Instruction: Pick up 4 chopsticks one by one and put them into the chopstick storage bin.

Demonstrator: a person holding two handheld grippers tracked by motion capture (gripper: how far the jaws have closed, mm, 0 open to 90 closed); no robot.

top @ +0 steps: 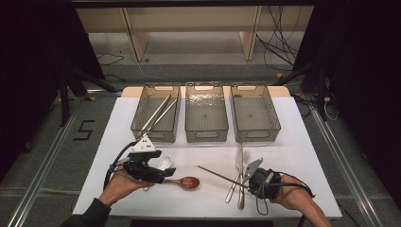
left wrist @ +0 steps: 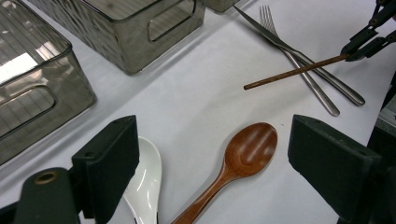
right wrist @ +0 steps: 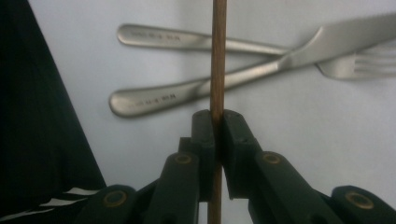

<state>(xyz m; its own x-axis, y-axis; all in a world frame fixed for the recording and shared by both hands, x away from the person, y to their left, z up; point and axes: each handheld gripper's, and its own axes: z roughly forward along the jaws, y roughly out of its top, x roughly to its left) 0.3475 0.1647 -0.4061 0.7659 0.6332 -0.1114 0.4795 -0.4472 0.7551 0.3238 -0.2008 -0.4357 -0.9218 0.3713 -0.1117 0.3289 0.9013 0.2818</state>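
Observation:
My right gripper is shut on one end of a thin brown wooden chopstick; the stick is lifted and slants left over the table. Under it a steel knife and fork lie crossed. My left gripper stands open, low over a wooden spoon, whose bowl lies between the jaws untouched. A white ceramic spoon lies beside the left jaw. The left gripper view also catches the right gripper holding the chopstick.
Three clear plastic bins stand in a row at the back of the white table. The left bin holds two metal chopsticks; the middle bin and right bin look bare. Cables and shelving lie beyond the far edge.

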